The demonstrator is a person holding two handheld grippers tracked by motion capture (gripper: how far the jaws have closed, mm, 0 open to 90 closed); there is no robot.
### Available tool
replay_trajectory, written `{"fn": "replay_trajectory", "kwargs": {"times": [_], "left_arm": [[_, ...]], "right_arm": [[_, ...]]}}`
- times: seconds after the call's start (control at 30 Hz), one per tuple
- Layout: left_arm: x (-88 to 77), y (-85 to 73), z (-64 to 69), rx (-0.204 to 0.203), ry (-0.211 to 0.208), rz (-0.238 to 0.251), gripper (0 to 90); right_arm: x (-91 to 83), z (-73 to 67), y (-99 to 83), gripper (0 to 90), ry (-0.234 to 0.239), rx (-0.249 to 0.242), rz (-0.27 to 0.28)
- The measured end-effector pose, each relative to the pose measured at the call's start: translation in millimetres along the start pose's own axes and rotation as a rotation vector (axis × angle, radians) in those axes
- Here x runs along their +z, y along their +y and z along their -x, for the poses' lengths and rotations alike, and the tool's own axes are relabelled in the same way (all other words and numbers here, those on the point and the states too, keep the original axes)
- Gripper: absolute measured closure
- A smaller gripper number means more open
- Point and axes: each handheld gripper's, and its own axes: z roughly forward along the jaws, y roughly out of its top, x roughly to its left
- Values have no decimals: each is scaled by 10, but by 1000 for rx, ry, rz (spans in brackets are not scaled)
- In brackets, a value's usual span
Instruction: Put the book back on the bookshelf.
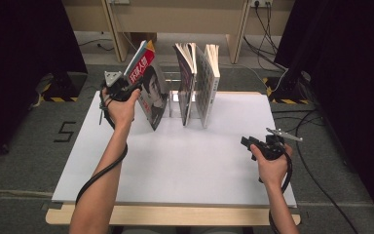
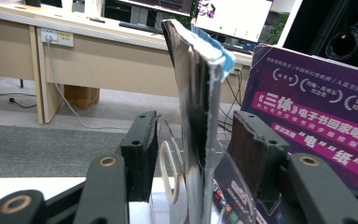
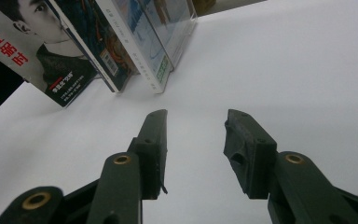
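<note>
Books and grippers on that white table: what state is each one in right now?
Magazine: standing on its lower edge, leaning, its edge between the left gripper's jaws, pads apart from it.
Two books: upright side by side in the clear stand, pages fanned slightly at the top.
Left gripper: open around the magazine's edge.
Right gripper: open, empty, held over the bare white table.

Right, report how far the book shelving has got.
Done: two books stand in the clear stand. In hand: the left gripper, jaws open, straddles the leaning magazine, pads apart from it. Left: stand it upright; the right gripper waits open.
</note>
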Motion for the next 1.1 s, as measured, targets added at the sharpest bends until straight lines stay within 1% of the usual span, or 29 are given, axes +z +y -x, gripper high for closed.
{"fn": "replay_trajectory", "kwargs": {"times": [0.07,0.13,0.17,0.33,0.57,0.63,0.67,0.7,0.87,1.1], "left_arm": [[-18,6,5,-2,-6,-7,487],[-27,12,2,-13,-13,-21,479],[-37,18,0,-22,-11,-20,474],[-61,35,-6,-21,-8,-24,470],[-99,8,-26,-27,-11,-33,464],[-103,-4,-29,-54,-29,-40,462],[-105,-7,-26,-52,-29,-42,459],[-107,-11,-24,-39,-23,-43,459],[-130,-39,-46,-38,-16,-47,456],[-187,-80,-69,-22,-12,-56,453]], "right_arm": [[2,0,-1,594,-2,2,-1],[6,3,-2,594,0,-3,0],[7,1,-3,594,0,-3,0],[6,-4,-3,594,-2,-7,0],[7,-9,-5,594,-1,-6,-2],[7,-14,-5,594,-1,-3,-3],[8,-15,-5,594,-1,-4,-3],[7,-16,-6,594,0,-1,-5],[3,-15,-4,594,-2,-3,1],[6,-20,-7,594,-1,3,-6]]}}
